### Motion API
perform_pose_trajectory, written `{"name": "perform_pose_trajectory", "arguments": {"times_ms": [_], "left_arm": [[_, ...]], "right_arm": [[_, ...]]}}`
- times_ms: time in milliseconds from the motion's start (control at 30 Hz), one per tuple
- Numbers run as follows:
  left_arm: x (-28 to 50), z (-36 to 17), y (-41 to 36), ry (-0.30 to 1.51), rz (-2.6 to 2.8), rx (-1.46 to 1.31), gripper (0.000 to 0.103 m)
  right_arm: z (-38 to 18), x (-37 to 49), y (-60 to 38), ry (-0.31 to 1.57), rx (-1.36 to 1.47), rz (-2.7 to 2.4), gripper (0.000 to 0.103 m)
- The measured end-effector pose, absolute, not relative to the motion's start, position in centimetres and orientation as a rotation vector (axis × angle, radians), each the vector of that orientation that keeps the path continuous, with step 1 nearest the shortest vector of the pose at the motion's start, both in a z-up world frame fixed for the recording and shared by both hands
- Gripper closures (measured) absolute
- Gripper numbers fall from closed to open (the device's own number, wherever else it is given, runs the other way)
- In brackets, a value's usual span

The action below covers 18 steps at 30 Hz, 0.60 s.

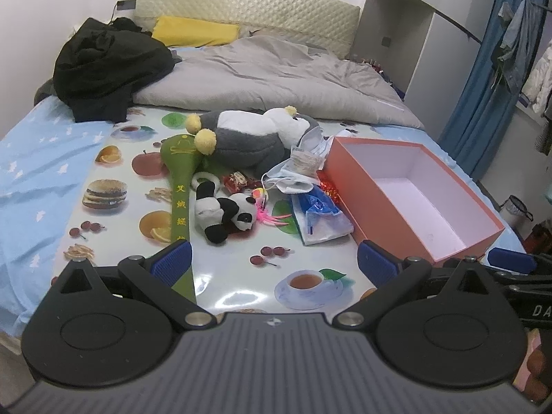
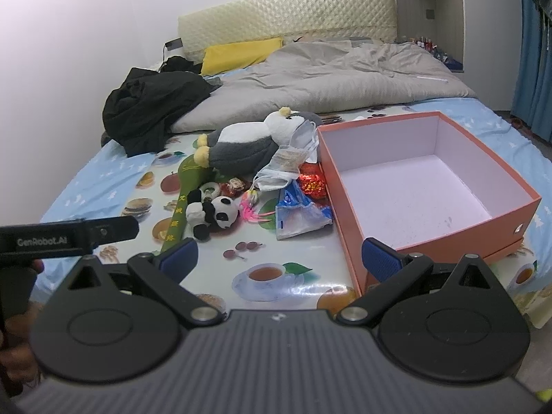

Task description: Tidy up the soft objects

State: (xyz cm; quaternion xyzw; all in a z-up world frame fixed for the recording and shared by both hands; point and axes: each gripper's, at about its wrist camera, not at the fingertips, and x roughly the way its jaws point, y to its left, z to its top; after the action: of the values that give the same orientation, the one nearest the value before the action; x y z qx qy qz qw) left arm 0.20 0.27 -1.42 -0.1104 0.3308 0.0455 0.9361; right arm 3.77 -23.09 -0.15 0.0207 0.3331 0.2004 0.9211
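Observation:
A grey and white plush penguin [image 1: 248, 136] [image 2: 248, 141] lies on the patterned mat, with a small plush panda [image 1: 224, 212] [image 2: 215, 214] in front of it and a green padded mallet [image 1: 181, 186] [image 2: 188, 189] to their left. A face mask [image 1: 289, 176] [image 2: 276, 177], snack packets and a blue-white plastic bag [image 1: 321, 217] [image 2: 300, 214] lie beside them. An empty orange box [image 1: 493, 234] [image 2: 345, 207] stands to the right. My left gripper [image 1: 274, 262] and my right gripper [image 2: 279, 255] are both open and empty, held above the mat's near edge.
A grey duvet [image 1: 276, 76], a black garment pile [image 1: 107, 65] and a yellow pillow [image 1: 195, 31] lie at the back of the bed. Blue curtains [image 1: 483, 103] and hanging clothes are to the right. The other gripper shows at the left of the right wrist view [image 2: 69, 234].

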Motion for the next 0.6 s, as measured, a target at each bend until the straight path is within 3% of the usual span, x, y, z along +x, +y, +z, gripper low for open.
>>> {"name": "perform_pose_trajectory", "arguments": {"times_ms": [600], "left_arm": [[1.1,-3.1,0.0,0.709,0.05,-0.24,0.0]], "right_arm": [[-1.1,4.2,-23.1,0.721,0.064,0.401,0.0]]}}
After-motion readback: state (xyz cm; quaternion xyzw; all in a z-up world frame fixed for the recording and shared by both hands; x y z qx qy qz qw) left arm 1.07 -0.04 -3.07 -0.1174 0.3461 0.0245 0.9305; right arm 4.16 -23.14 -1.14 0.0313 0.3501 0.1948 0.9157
